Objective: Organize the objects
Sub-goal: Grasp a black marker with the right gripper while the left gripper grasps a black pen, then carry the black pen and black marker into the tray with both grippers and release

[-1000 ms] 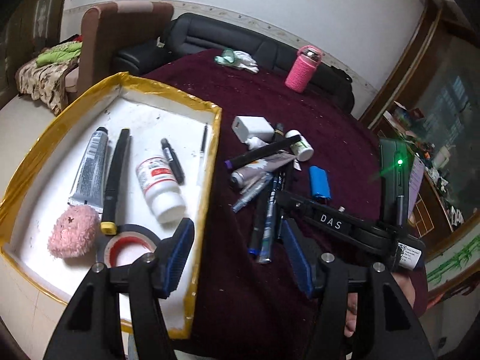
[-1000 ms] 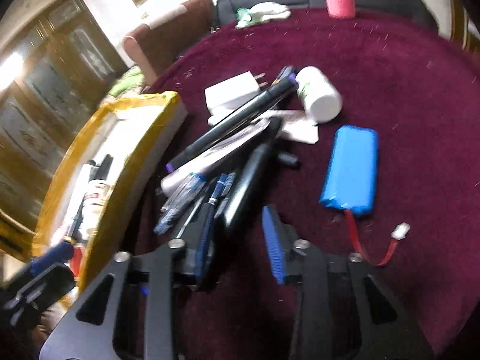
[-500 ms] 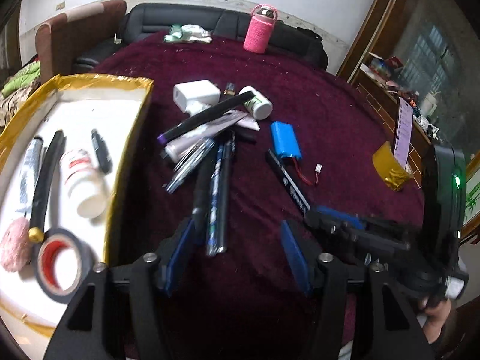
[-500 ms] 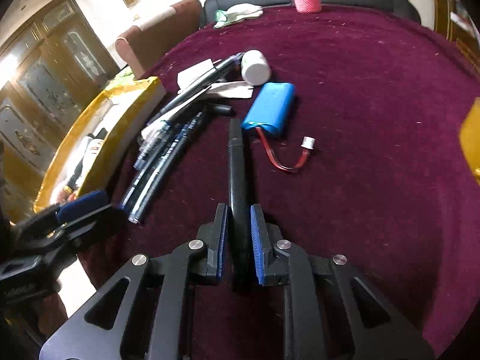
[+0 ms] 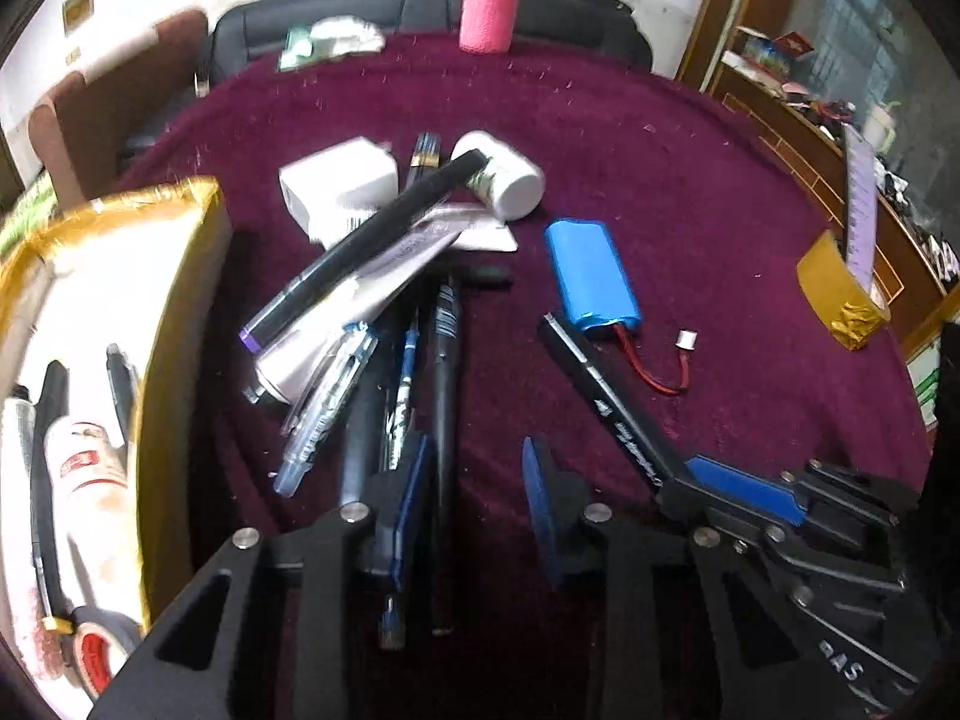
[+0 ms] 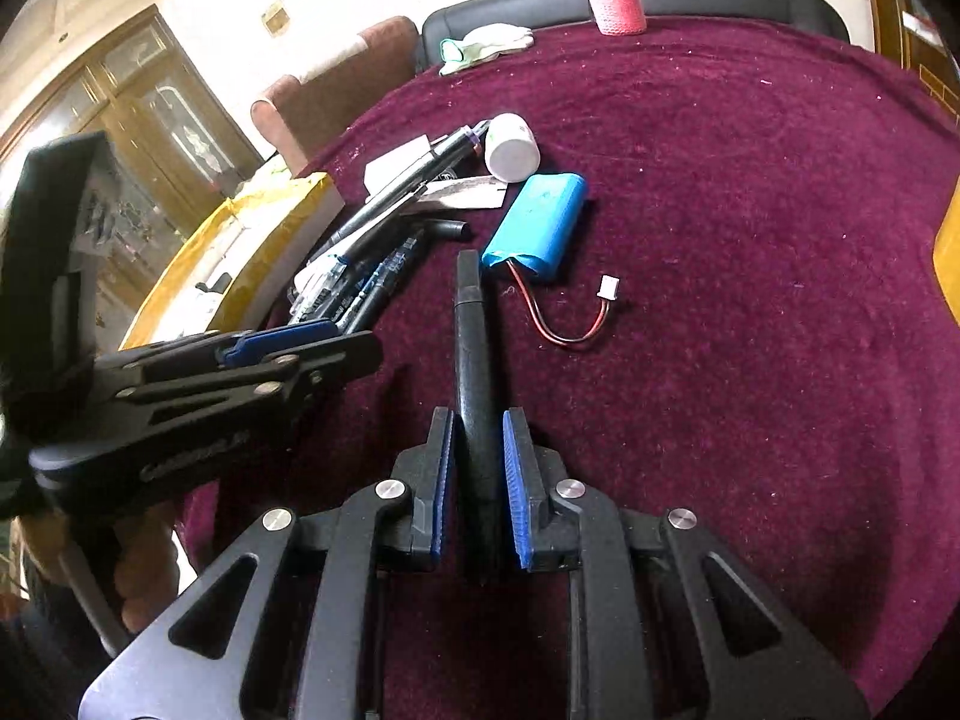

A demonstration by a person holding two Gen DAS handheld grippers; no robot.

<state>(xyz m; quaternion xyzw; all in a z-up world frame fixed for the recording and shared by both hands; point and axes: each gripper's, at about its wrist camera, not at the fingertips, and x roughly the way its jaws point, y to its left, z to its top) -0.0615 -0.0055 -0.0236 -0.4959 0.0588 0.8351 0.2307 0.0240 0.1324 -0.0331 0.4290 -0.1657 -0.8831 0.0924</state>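
Observation:
A heap of pens and markers [image 5: 384,360] lies on the maroon tablecloth with a white tube, a white charger [image 5: 339,183] and a white bottle [image 5: 507,177]. A blue battery pack [image 5: 591,276] with red wires lies to the right. My right gripper [image 6: 477,480] is shut on a black marker [image 6: 471,348], which also shows in the left wrist view [image 5: 606,408]. My left gripper [image 5: 477,495] is open over the near ends of the pens, with a black pen [image 5: 445,420] between its pads. The gold-edged tray [image 5: 174,312] stands at the left.
The tray holds a tube, a black marker, a white bottle [image 5: 84,480] and a tape roll [image 5: 93,648]. A pink bottle [image 5: 487,6] and a cloth [image 5: 330,39] stand at the far edge. Gold foil [image 5: 840,294] lies at the right edge.
My left gripper has moved forward over the pen heap. My right gripper stays shut on the black marker and has hardly moved.

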